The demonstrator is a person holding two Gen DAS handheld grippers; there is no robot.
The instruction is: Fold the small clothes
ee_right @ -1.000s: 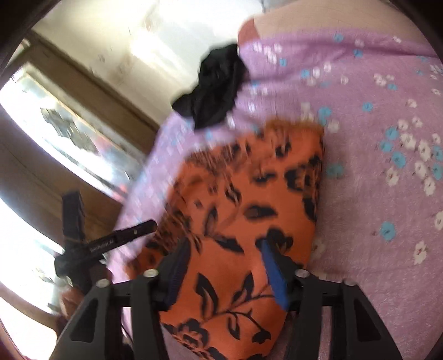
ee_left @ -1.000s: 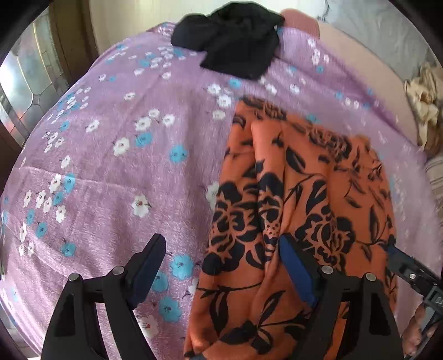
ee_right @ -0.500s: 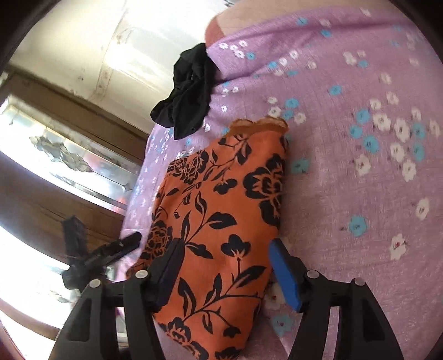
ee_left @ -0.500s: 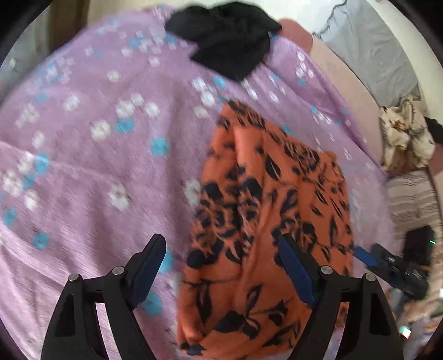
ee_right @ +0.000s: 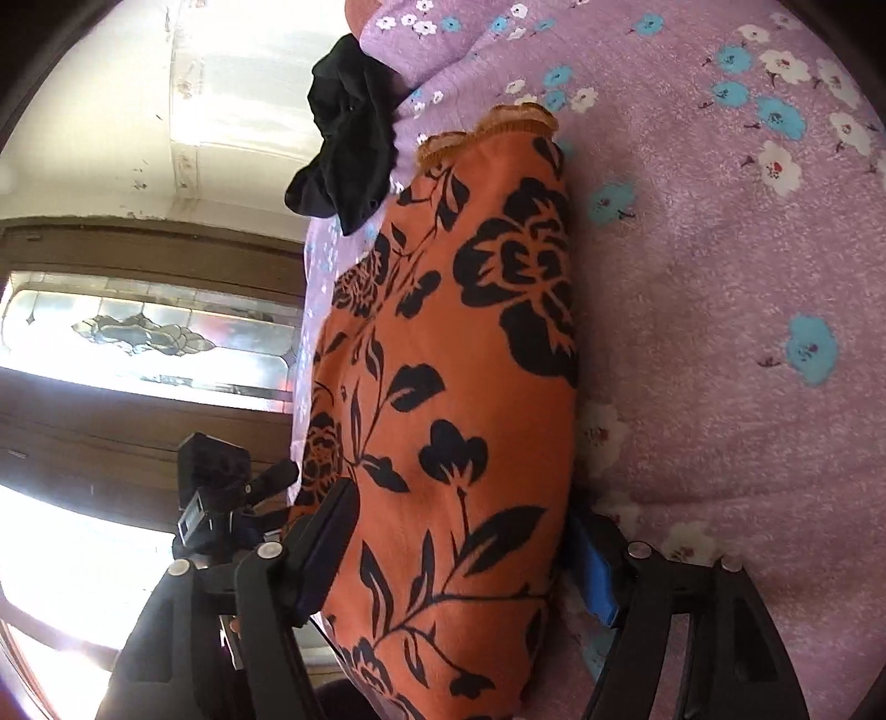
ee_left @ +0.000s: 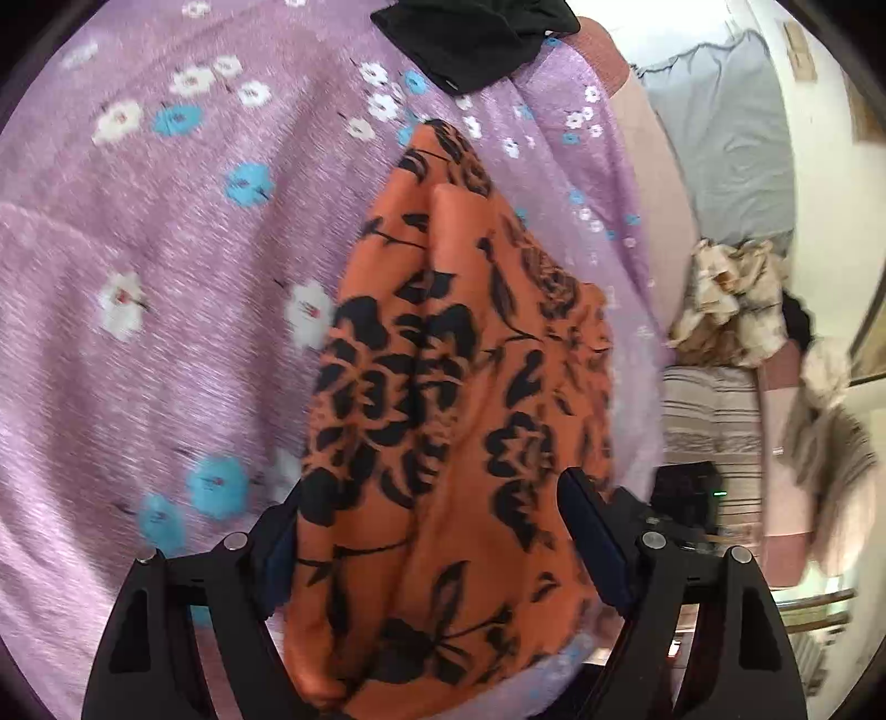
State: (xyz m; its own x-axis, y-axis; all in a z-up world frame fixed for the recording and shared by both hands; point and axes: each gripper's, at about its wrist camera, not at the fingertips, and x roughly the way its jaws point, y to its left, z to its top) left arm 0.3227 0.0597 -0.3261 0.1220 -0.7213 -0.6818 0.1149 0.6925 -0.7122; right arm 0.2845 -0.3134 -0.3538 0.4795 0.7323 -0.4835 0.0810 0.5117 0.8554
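An orange garment with black flowers [ee_left: 454,387] lies lengthwise on the purple flowered bedspread [ee_left: 166,332], folded into a narrow strip. My left gripper [ee_left: 432,537] is open, its fingers on either side of the garment's near end. My right gripper [ee_right: 459,559] is open and straddles the other near end of the same garment [ee_right: 459,387]; its lace hem [ee_right: 487,124] lies at the far end. Whether the pads touch the cloth is unclear. The left gripper also shows in the right wrist view [ee_right: 232,498].
A crumpled black garment [ee_left: 476,39] lies at the far end of the bed, also in the right wrist view [ee_right: 349,160]. Beyond the bed's right edge are a beige cloth heap [ee_left: 731,299] and a striped cushion [ee_left: 709,421]. A wooden window frame [ee_right: 138,387] stands left.
Both grippers have come down and closer to the near edge of the orange garment, so it fills the gap between the fingers. The left view has swung to the right.
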